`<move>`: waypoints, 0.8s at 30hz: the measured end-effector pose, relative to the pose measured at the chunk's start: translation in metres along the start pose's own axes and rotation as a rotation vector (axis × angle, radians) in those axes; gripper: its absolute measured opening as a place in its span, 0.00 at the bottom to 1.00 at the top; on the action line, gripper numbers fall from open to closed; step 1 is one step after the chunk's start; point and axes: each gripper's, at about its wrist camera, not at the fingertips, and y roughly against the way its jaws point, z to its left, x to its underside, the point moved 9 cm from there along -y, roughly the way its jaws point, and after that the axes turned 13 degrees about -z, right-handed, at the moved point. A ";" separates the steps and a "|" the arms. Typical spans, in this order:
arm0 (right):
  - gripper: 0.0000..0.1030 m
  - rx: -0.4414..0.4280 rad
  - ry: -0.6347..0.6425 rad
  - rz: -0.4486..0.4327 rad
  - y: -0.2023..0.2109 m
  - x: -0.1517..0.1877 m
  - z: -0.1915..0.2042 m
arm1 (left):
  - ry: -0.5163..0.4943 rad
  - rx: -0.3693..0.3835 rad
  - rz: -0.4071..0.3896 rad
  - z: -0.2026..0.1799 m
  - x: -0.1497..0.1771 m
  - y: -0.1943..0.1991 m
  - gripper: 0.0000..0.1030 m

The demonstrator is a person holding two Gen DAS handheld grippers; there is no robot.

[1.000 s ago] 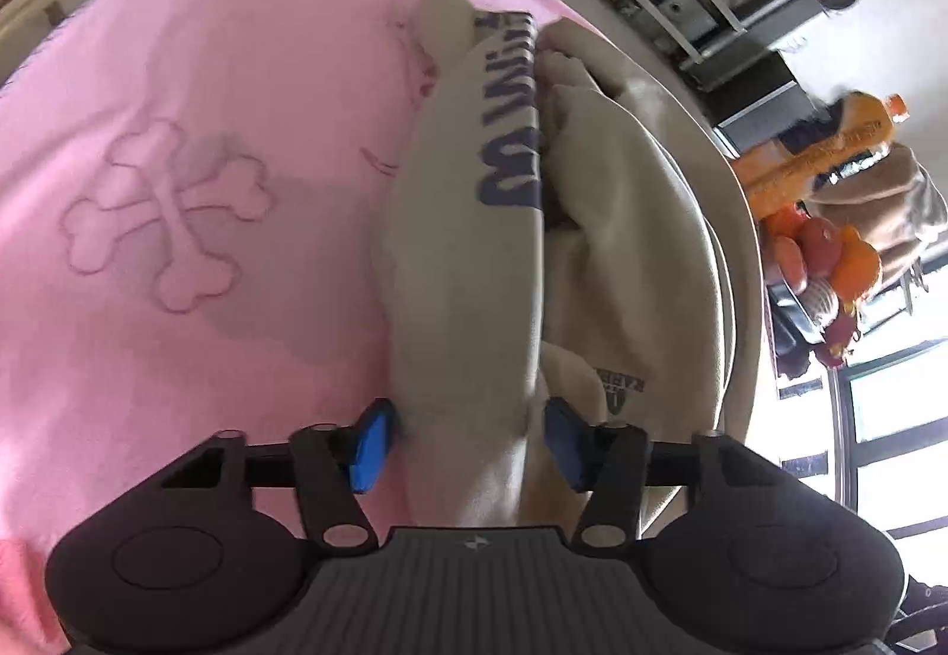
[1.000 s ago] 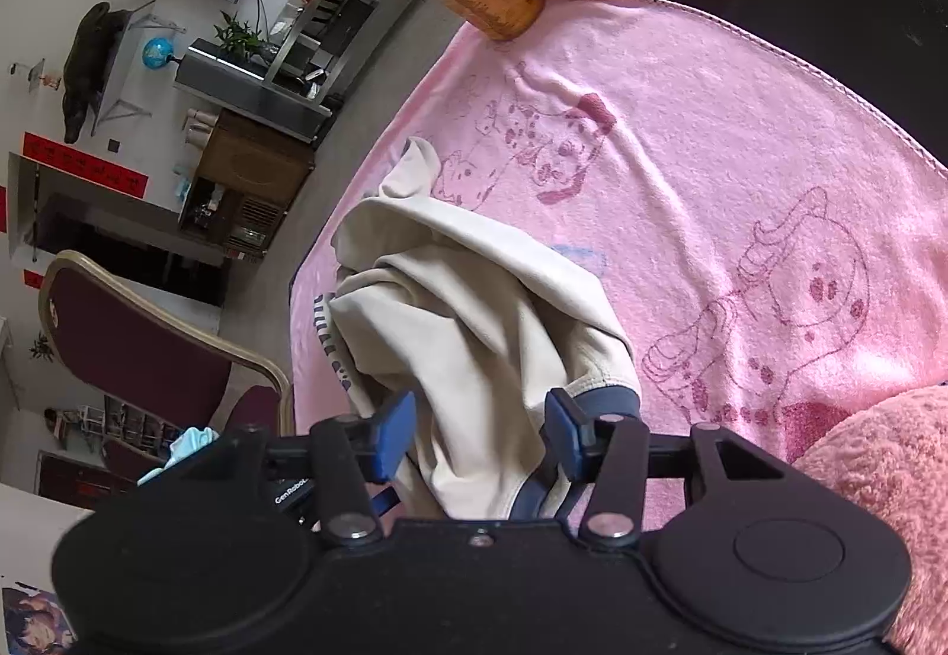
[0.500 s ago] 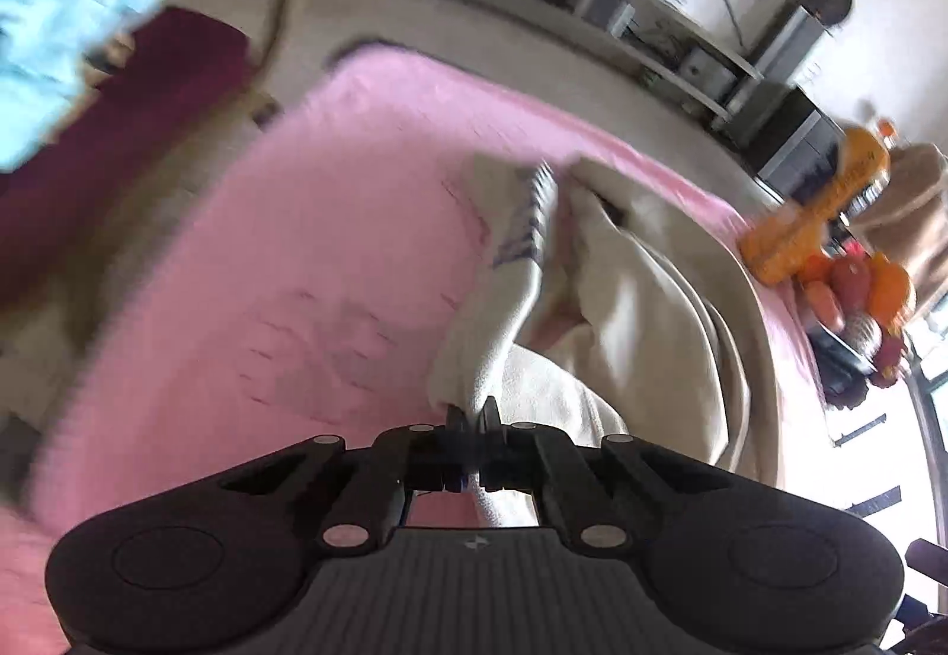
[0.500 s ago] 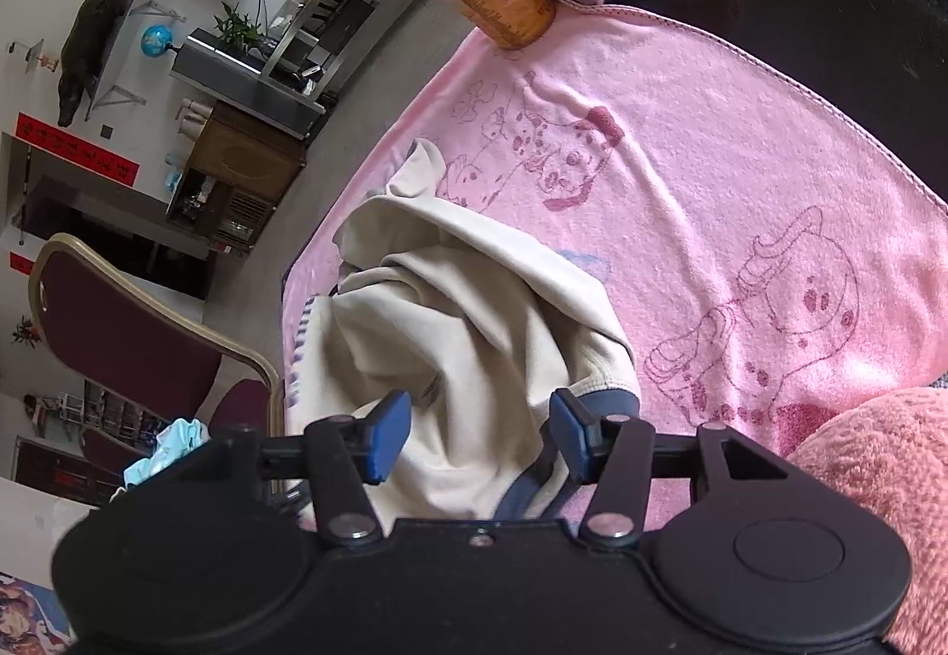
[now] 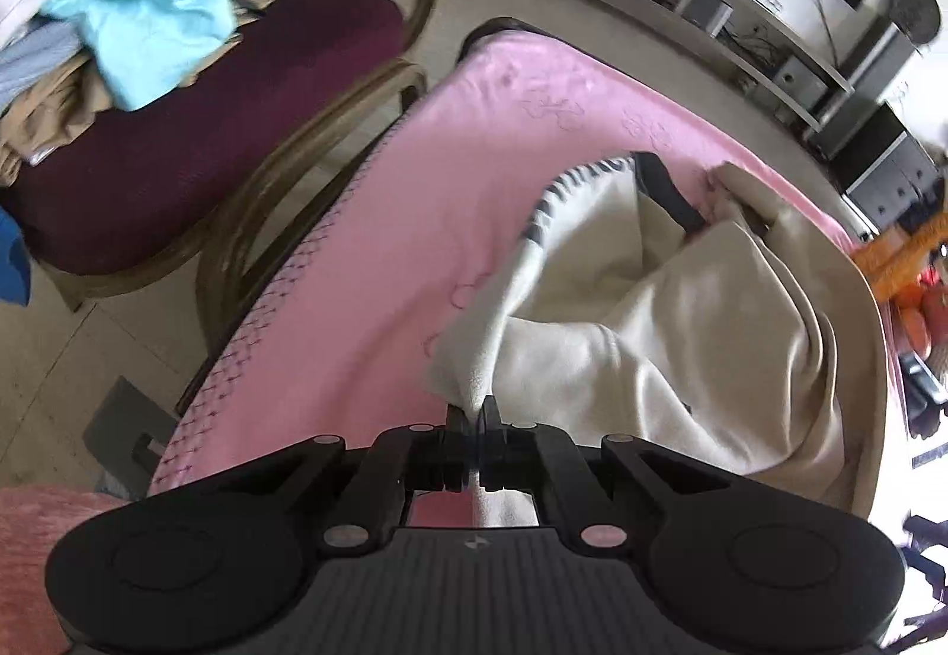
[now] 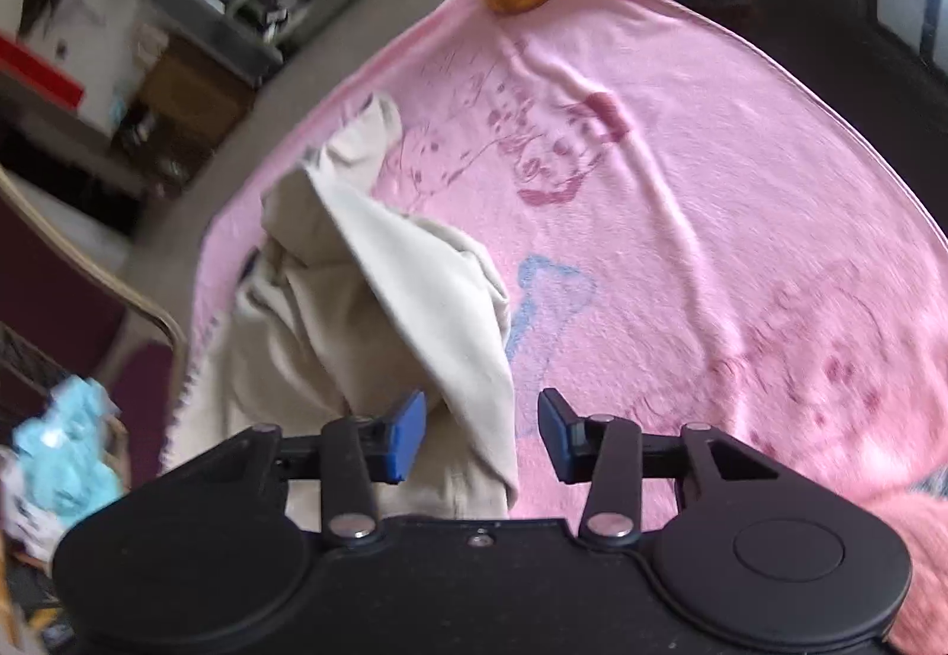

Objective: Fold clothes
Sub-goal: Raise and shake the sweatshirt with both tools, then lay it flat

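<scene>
Left gripper (image 5: 474,415) clenched on edge of cream sweatshirt (image 5: 652,335), bunched ahead on pink blanket (image 5: 385,240). Right gripper (image 6: 481,433) closing, jaws apart, sweatshirt fold between, unpinched.

A maroon-cushioned chair (image 5: 195,145) with a curved wooden frame stands up-left of the tongs on pale tile floor (image 5: 53,359); a low media shelf (image 5: 699,3) runs beyond, daylit.
</scene>
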 end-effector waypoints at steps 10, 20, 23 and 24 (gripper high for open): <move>0.54 0.191 0.354 -0.021 -0.058 0.006 0.047 | -0.028 0.025 -0.014 -0.003 0.003 0.000 0.01; 0.02 0.244 0.082 -0.167 -0.008 -0.060 -0.012 | 0.061 0.105 -0.064 0.006 -0.023 0.028 0.01; 0.02 0.179 -0.111 -0.150 0.005 -0.065 -0.041 | 0.094 0.126 -0.062 0.007 -0.031 0.034 0.01; 0.02 0.144 -0.176 -0.125 0.007 -0.061 -0.047 | 0.104 0.131 -0.060 0.007 -0.033 0.035 0.01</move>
